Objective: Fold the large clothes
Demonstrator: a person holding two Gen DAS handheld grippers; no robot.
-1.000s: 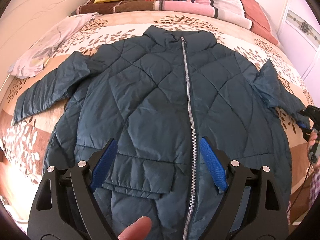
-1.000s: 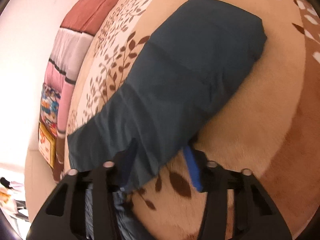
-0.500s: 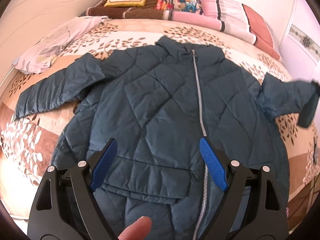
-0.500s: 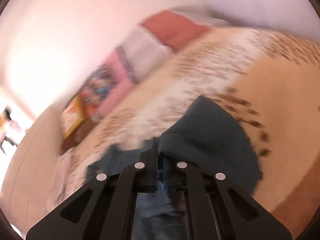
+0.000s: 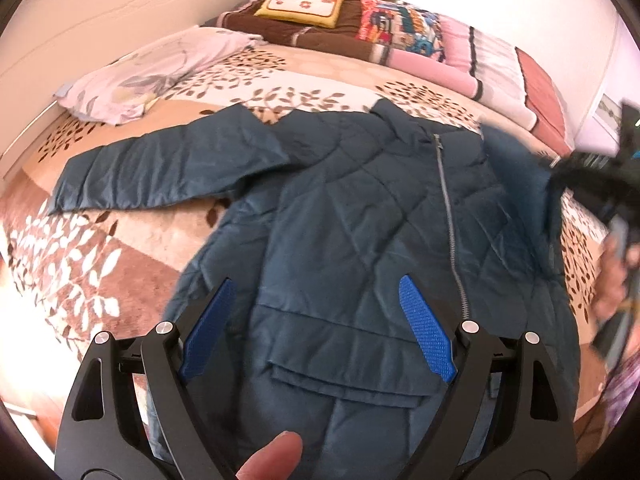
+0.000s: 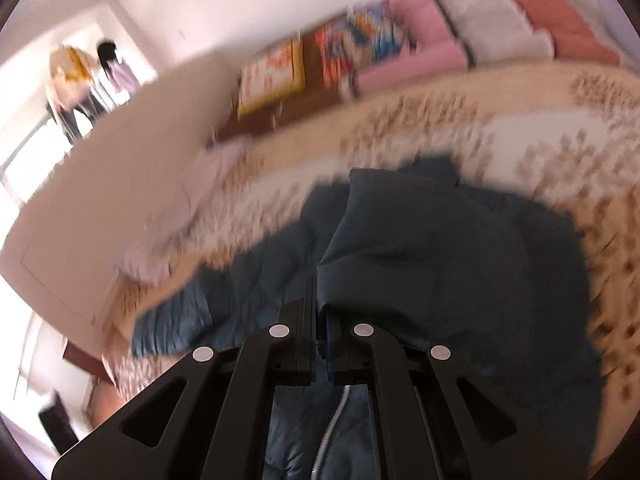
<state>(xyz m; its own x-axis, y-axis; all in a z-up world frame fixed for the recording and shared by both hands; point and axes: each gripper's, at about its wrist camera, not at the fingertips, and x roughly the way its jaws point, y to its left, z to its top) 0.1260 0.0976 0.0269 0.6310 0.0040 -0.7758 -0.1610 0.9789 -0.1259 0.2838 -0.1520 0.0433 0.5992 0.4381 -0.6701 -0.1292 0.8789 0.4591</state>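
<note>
Left gripper [image 5: 316, 328]: jaws spread wide, nothing between the blue pads [image 5: 426, 334]; it hangs above the lower front of the jacket without touching it. A fingertip [image 5: 272, 458] shows at 6 o'clock of the left wrist view.

Right gripper [image 6: 320, 320]: clenched on the sleeve [image 6: 400, 248], its jaws all but together with dark fabric pinched between them. In the left wrist view it shows blurred at 3 o'clock [image 5: 592, 176], with the sleeve lifted off the bed.

Jacket [image 5: 360, 220]: dark teal, quilted, lying front up on the bed, zipper [image 5: 450, 220] closed and running from the collar at 1 o'clock down toward 5 o'clock. The other sleeve [image 5: 160, 172] lies flat, stretched out toward 9 o'clock. A pocket flap [image 5: 340, 348] sits between the left gripper's pads.

Bedspread [image 5: 100, 264]: beige and brown with a leaf print, under the jacket.

Pale cloth [image 5: 148, 72]: crumpled at 10 o'clock, well apart from the jacket.

Cushions [image 5: 304, 4]: a yellow-edged one at 12 o'clock on a brown blanket, with folded pink and striped bedding [image 5: 480, 64] toward 1 o'clock.
</note>
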